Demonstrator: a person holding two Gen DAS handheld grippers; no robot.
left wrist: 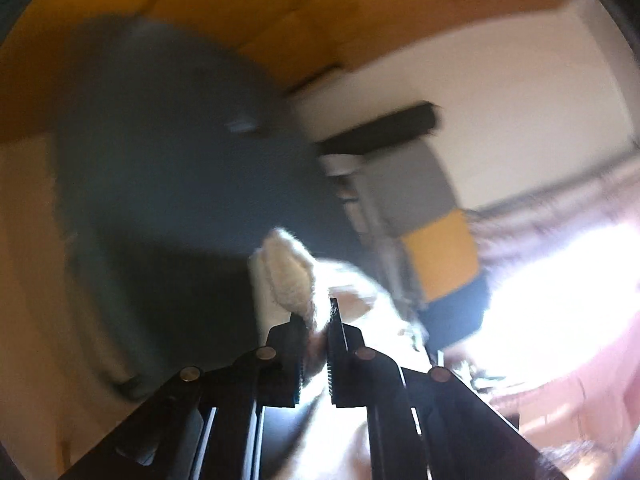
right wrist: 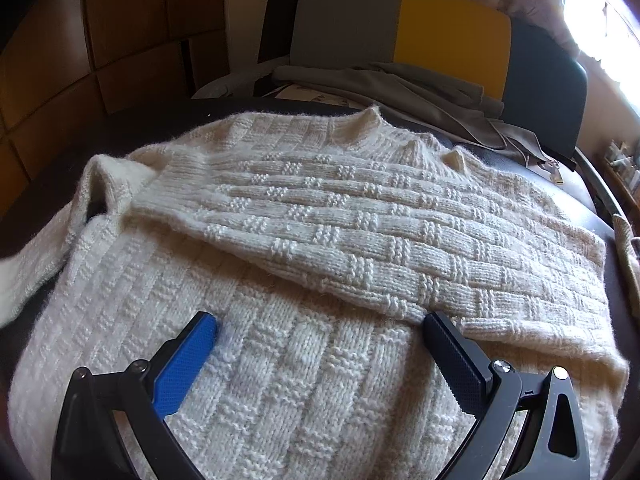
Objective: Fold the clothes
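A cream knitted sweater (right wrist: 320, 240) lies spread on a dark table (right wrist: 160, 120), with one sleeve folded across its body. My right gripper (right wrist: 320, 332) is open, its blue pad (right wrist: 184, 364) and dark pad (right wrist: 456, 360) just above the sweater's lower body, holding nothing. In the blurred left wrist view my left gripper (left wrist: 316, 320) is shut on a fold of the cream sweater (left wrist: 292, 276), lifted above the dark table (left wrist: 160, 180).
A grey, yellow and dark blue chair back (right wrist: 400, 24) stands behind the table with a grey garment (right wrist: 420, 92) draped in front of it. Wooden panelling (right wrist: 100, 40) is at the left. A bright window (right wrist: 600, 20) is at the right.
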